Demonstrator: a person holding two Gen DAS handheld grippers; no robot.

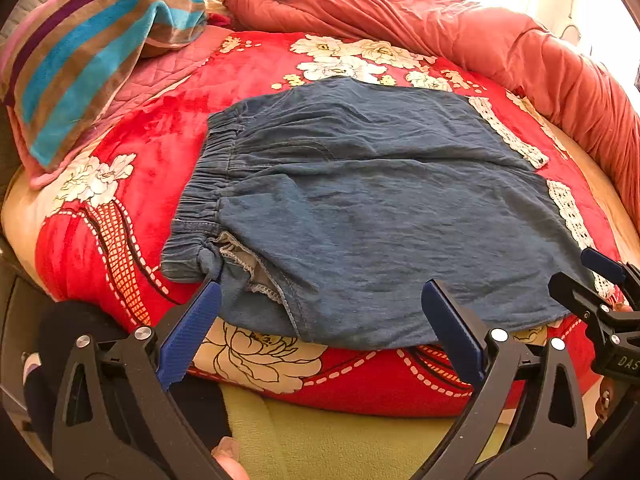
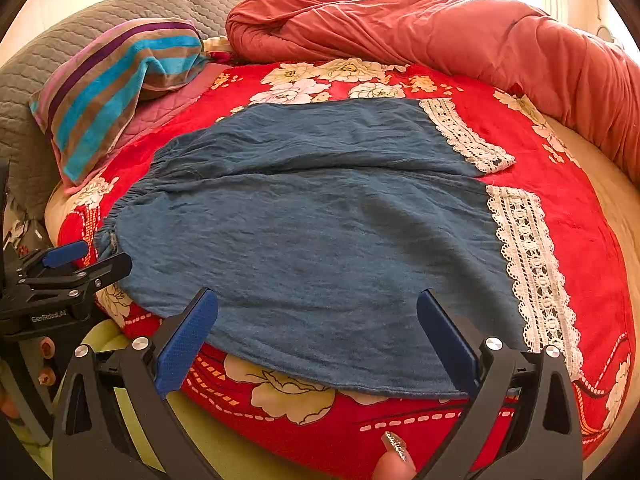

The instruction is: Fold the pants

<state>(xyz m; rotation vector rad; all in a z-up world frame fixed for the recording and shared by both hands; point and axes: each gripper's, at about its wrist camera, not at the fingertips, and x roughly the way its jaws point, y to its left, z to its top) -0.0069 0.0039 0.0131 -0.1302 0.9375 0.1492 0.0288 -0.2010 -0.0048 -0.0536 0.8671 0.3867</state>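
A: Left wrist view first. Where are the pants?

B: The blue denim pants lie flat on the red floral blanket that covers the bed. The elastic waistband points left and the lace cuffs point right, so the long axis runs left to right across the view. The two legs lie side by side, one farther, one nearer.

A: And the left claw?

B: Spread wide, its blue pads holding nothing. It sits at the near edge of the pants, one pad just beside the waistband corner. The right claw shows at the right edge, near the lace hem; I cannot tell its spread from here.

A: Open room?

B: Bare blanket to the left of the waistband. A striped pillow sits far left, and a rolled orange quilt bounds the far side.

A: Now the right wrist view.

B: Same layout: waistband left, lace cuffs right, and a narrow gap between the two cuffs. The right claw is spread and empty over the near leg's lower edge. The left claw appears at the left, beside the waistband corner. A fingertip with a glittered nail shows at the bottom. Red blanket is bare beyond the cuffs, and a grey quilted headboard cushion stands behind the pillow.
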